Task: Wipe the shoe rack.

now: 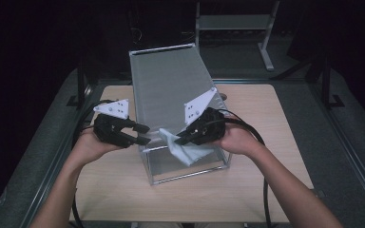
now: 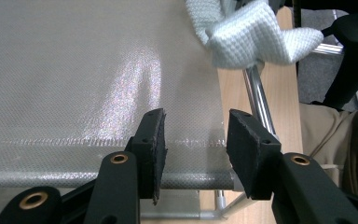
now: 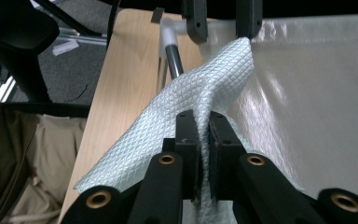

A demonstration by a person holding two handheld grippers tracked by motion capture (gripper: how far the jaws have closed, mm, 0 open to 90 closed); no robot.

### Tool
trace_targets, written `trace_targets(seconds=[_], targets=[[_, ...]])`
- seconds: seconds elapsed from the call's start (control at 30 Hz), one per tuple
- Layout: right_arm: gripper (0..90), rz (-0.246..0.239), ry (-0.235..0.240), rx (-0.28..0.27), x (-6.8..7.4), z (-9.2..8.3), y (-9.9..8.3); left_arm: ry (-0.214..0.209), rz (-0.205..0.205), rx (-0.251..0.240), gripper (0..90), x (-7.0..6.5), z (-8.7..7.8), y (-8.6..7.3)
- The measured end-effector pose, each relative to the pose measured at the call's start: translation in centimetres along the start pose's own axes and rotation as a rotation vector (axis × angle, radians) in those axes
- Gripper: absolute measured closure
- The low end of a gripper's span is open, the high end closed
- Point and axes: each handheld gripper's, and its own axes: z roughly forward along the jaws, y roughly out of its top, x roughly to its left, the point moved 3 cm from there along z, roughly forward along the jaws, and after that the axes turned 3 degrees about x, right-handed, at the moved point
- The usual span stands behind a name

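Note:
A pale waffle-weave cloth (image 1: 186,151) hangs over the near end of a grey mesh hamper (image 1: 168,85) with a metal frame, which lies on its side on the table. My right gripper (image 1: 180,138) is shut on the cloth (image 3: 214,88); its pads (image 3: 189,135) pinch a fold between them (image 3: 204,140). My left gripper (image 1: 142,134) stands open just left of the hamper's near corner, a short way from the cloth. Its jaws (image 2: 193,154) have nothing between them and face the mesh panel (image 2: 74,70), with the cloth (image 2: 247,42) up to the right. The left gripper (image 3: 221,21) also appears beyond the cloth.
The hamper's frame tube (image 2: 258,100) runs along its near edge. The wooden table (image 1: 266,156) has bare surface to the right and in front. A metal rack (image 1: 233,21) stands behind the table. The person's forearms come in from below.

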Motion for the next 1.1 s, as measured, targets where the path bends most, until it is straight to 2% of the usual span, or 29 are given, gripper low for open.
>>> trace_targets(seconds=[0.1, 0.2, 0.3, 0.43, 0.6, 0.73, 0.83, 1.1], targets=[[83.5, 0.035, 0.008, 0.007, -0.5, -0.8, -0.8, 0.014, 0.006, -0.007, 56.5, -0.1, 0.1, 0.0], [83.4, 0.019, -0.007, 0.006, -0.4, -0.3, -0.3, 0.024, -0.002, -0.007, 56.6, 0.0, 0.0, -0.1], [83.2, 0.019, 0.013, 0.008, -0.5, -0.2, -0.3, 0.026, 0.000, -0.012, 56.9, 0.0, -0.1, -0.2], [83.0, 0.055, 0.016, 0.031, -1.0, -1.5, -1.6, 0.020, -0.003, -0.023, 56.9, 0.1, -0.1, -0.4], [83.2, 0.029, 0.002, 0.052, -0.7, -0.9, -0.6, 0.032, -0.017, -0.020, 56.9, 0.3, -0.5, -0.7], [83.2, 0.055, 0.026, 0.079, -1.2, -1.4, -1.0, 0.036, -0.015, -0.019, 57.0, 0.2, -0.6, -0.7], [83.1, 0.048, 0.015, 0.088, -1.2, -1.2, -0.8, 0.036, -0.017, -0.015, 56.5, 0.1, -0.7, -0.8], [83.1, 0.077, 0.026, 0.054, -1.5, -1.1, -1.1, 0.007, -0.005, -0.050, 54.9, -1.1, -2.0, -0.9]])
